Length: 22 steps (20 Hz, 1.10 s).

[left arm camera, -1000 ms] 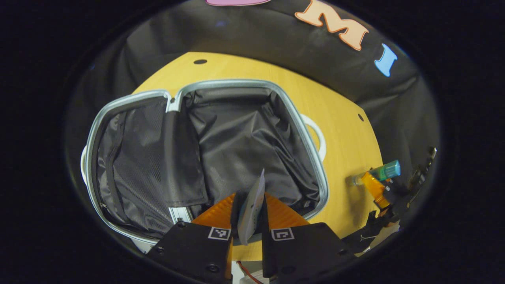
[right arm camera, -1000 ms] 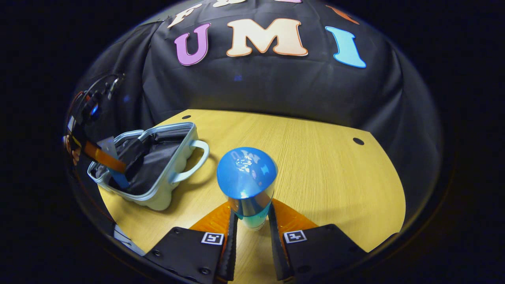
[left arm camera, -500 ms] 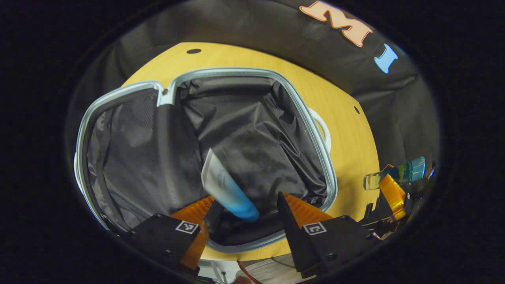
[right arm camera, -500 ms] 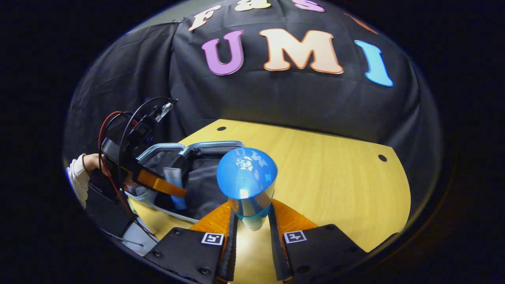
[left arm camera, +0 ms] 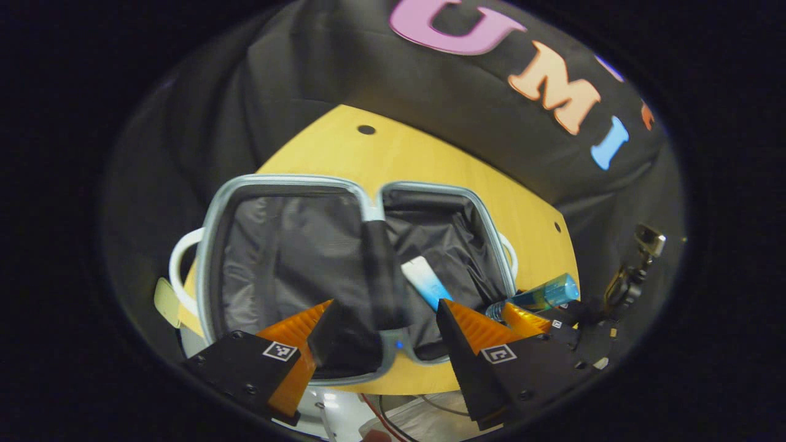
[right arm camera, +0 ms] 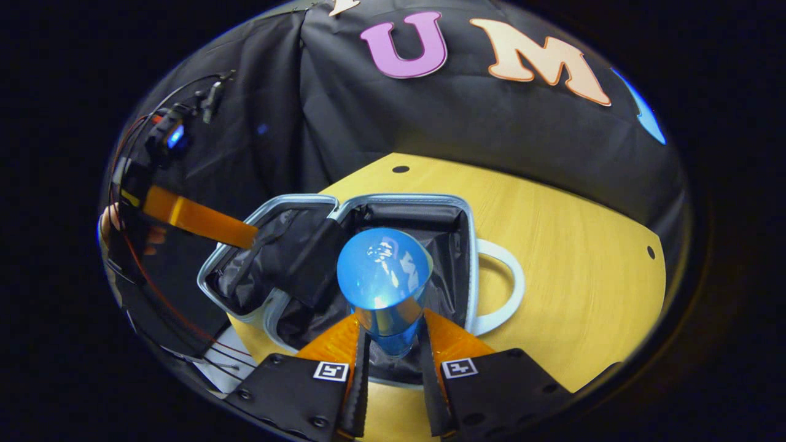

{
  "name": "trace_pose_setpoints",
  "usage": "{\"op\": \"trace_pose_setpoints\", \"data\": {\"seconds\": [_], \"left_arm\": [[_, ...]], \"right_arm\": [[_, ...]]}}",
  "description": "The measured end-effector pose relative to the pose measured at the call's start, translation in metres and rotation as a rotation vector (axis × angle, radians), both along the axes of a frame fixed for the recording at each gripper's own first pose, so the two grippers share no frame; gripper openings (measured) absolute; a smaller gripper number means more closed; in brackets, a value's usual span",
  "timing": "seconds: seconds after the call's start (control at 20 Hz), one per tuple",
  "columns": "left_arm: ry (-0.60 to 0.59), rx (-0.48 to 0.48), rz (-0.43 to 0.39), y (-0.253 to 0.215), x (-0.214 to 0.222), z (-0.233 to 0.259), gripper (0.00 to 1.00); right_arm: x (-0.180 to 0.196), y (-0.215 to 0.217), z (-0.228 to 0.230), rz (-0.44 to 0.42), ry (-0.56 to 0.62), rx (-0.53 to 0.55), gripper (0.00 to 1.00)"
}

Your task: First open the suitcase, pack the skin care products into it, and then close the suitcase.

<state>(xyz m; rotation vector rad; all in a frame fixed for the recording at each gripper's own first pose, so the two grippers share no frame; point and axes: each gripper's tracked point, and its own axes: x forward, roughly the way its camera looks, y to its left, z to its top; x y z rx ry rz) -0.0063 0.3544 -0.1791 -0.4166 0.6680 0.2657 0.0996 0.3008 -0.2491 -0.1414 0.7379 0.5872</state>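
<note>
**Bottle clamped over the open case**

Jaws on my right gripper [right arm camera: 389,374] clench the clear blue-capped bottle [right arm camera: 385,279], cap toward the camera, above the open pale-blue suitcase [right arm camera: 470,258]. My left gripper [left arm camera: 381,331] gapes, holding nothing; the white-and-blue tube [left arm camera: 425,282] lies slantwise inside. No writing legible.

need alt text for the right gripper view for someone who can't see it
The right tool grips a clear bottle with a blue cap, holding it above an open suitcase with dark lining on a yellow wooden table. The left tool, open, reaches over the suitcase's left half.
</note>
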Motion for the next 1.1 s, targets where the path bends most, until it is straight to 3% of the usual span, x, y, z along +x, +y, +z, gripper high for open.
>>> {"op": "trace_pose_setpoints", "data": {"seconds": [0.3,0.4,0.45,0.65,0.7,0.8,0.85,1.0,1.1], "left_arm": [[-0.023,-0.040,0.258,0.087,-0.073,0.003,0.92],[-0.031,-0.049,0.335,0.108,-0.089,-0.004,0.93],[-0.035,-0.059,0.366,0.115,-0.098,-0.006,0.93],[-0.028,-0.081,0.455,0.147,-0.119,-0.018,0.93],[-0.028,-0.081,0.470,0.156,-0.121,-0.020,0.93],[-0.018,-0.083,0.508,0.172,-0.123,-0.027,0.93],[-0.015,-0.078,0.522,0.179,-0.124,-0.031,0.93],[-0.012,-0.096,0.536,0.195,-0.119,-0.044,0.97],[-0.002,-0.118,0.537,0.203,-0.116,-0.053,0.93]], "right_arm": [[-0.003,0.000,-0.043,0.013,0.099,-0.116,0.38],[-0.003,-0.003,-0.051,0.016,0.104,-0.147,0.44],[-0.001,-0.001,-0.051,0.007,0.093,-0.140,0.41],[0.014,0.006,-0.032,-0.012,0.051,-0.091,0.47],[0.016,0.009,-0.028,-0.012,0.040,-0.078,0.66],[0.022,0.008,-0.019,-0.021,0.007,-0.063,0.93],[0.021,0.003,-0.011,-0.031,-0.003,-0.059,1.00],[0.017,-0.011,0.008,-0.067,-0.022,-0.043,0.99],[0.017,-0.028,0.024,-0.100,-0.053,-0.036,1.00]]}}
